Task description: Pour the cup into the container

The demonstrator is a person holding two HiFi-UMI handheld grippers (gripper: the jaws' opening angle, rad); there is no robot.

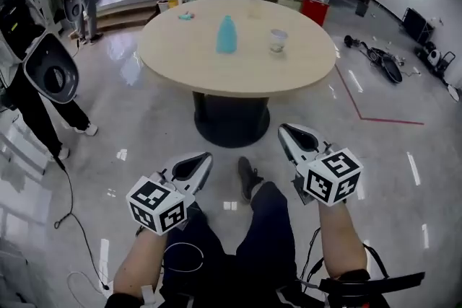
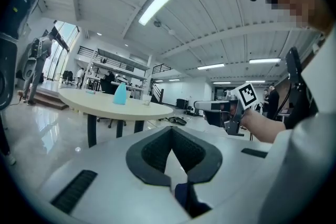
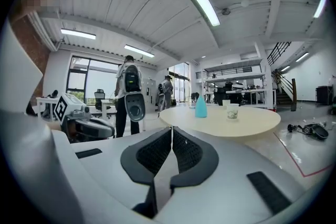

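1. Not started, by the look of it: standing well back from table (image 1: 180, 58), both tools at lap height over the floor
2. Holding left gripper (image 1: 201, 159) with pads pressed tip to tip, nothing between them
3. Holding right gripper (image 1: 290, 132) closed flat too, empty; probably kept closed only because nothing is in reach
4. Cup (image 1: 278, 40) upright on the tabletop, right of centre; pale with some print, contents not readable
5. Container (image 1: 226, 34) upright near cup on its left, apart from it; teal, bottle-shaped
6. Reading the layout: cup on the right-hand side, container on the left, so probably right for lift and tip, left for steadying
7. Needed first: walk in, open right jaws, come at cup from the side around mid-height
8. Risks, as a guess: light cup squashing or sliding in the grip; tapered container top looks small, so spill likely unless cup lip is set close over it
9. Person (image 1: 32, 115) standing at left, well clear of table
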